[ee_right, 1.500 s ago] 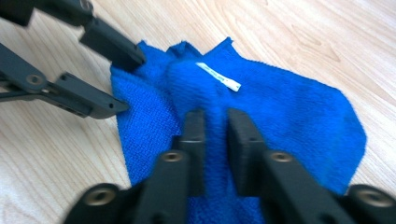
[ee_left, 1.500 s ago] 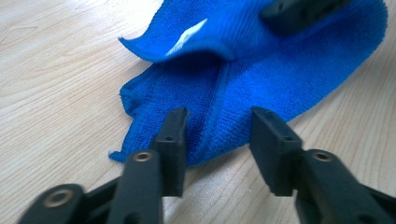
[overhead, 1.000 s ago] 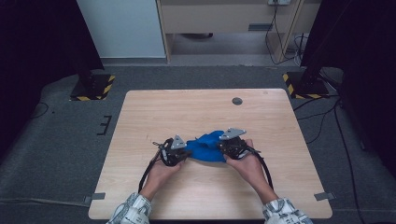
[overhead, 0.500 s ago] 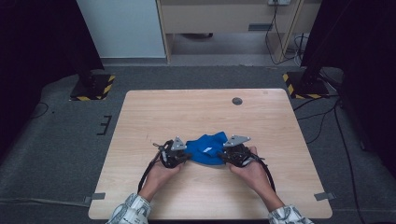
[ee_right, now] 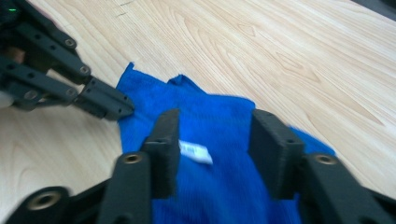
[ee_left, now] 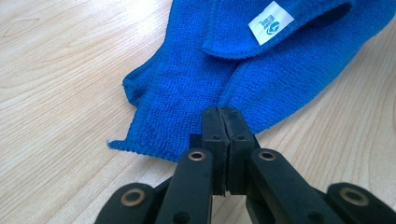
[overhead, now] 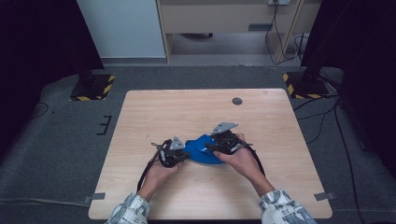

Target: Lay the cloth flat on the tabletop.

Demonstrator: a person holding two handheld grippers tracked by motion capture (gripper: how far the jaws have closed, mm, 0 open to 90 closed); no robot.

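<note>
1. Table point(overhead: 154, 112): pale wood, bare except for the work near its six o'clock edge and a small dark round cap point(overhead: 237, 101) up toward one o'clock, well apart from everything. Nothing stands in the way.

2. Blue microfibre cloth point(overhead: 201, 150): it lies bunched between the two grippers, just below the middle of the table. One layer is already turned over on itself, with the white label point(ee_left: 271, 22) showing on the flap. I would judge the folding partly done: the heap is still lumpy and uneven, so squaring and flattening remain.

3. Right gripper point(ee_right: 215, 140): at three o'clock of the cloth, hovering over it. Its jaws have just been opening and stand about a third apart. The cloth shows below the gap, but the pads press on nothing.

4. Left gripper point(ee_left: 223, 122): at nine o'clock of the cloth, jaws pressed fully together. From the right gripper view its tip pinches the cloth's near edge, pinning that corner.

5. Person's sleeves point(overhead: 285, 207): checked, coming in from six o'clock.
</note>
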